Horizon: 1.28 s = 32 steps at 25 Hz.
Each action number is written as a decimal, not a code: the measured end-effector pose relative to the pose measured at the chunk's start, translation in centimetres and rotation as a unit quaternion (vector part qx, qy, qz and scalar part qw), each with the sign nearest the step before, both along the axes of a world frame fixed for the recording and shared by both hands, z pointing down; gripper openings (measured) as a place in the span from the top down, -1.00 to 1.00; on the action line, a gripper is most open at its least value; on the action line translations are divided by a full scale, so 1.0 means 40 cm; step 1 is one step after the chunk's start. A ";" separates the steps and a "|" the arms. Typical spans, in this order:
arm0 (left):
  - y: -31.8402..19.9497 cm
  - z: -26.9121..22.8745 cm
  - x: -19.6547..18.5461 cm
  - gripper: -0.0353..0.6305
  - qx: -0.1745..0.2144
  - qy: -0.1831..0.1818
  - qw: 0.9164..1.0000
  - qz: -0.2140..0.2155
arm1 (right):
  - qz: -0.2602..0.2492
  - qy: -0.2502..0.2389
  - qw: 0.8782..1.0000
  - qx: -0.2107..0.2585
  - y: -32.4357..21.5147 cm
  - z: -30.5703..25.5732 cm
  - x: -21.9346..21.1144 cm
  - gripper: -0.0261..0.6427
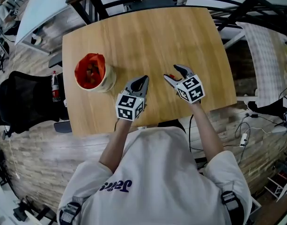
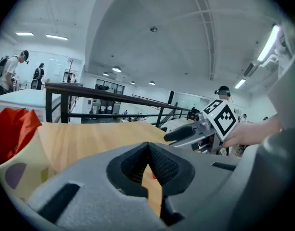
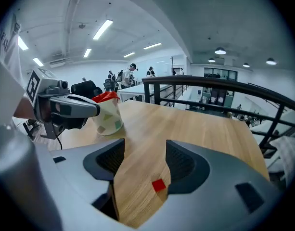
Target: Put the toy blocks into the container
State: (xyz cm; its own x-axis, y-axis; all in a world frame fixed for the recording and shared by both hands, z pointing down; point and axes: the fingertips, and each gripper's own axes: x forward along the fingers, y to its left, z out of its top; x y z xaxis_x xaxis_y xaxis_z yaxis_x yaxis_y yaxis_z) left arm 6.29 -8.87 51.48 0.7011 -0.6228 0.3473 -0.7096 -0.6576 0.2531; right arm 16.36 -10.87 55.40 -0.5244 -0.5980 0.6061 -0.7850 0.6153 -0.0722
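Note:
A cream cup-like container [image 1: 92,74] with a red lining and red pieces inside stands at the table's left. It also shows in the left gripper view [image 2: 15,150] and the right gripper view [image 3: 108,113]. One small red block [image 3: 159,185] lies on the wood between the jaws of my right gripper [image 3: 145,154], close to its right jaw. That right gripper [image 1: 173,72] is open and low over the table. My left gripper [image 1: 142,80] sits beside it, right of the container, with its tips shut and nothing held [image 2: 148,149].
The wooden table [image 1: 148,36] is bare at its far half. A black chair [image 1: 26,102] and a bottle [image 1: 54,86] stand off the left edge. Dark railings [image 1: 237,8] run behind the table. Cables [image 1: 246,125] lie on the floor to the right.

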 end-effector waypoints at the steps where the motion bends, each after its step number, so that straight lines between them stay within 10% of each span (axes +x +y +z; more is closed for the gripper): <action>1: 0.001 0.008 0.023 0.87 -0.003 -0.002 1.000 0.010 | 0.010 -0.001 1.000 -0.009 0.014 0.022 0.018 0.10; 27: -0.065 0.126 0.099 0.87 -0.048 -0.042 0.998 0.021 | 0.160 0.006 0.979 -0.129 0.019 0.419 0.105 0.11; 32: -0.073 0.123 0.081 0.87 -0.050 -0.037 0.998 0.009 | 0.158 0.025 0.978 -0.132 0.018 0.421 0.112 0.38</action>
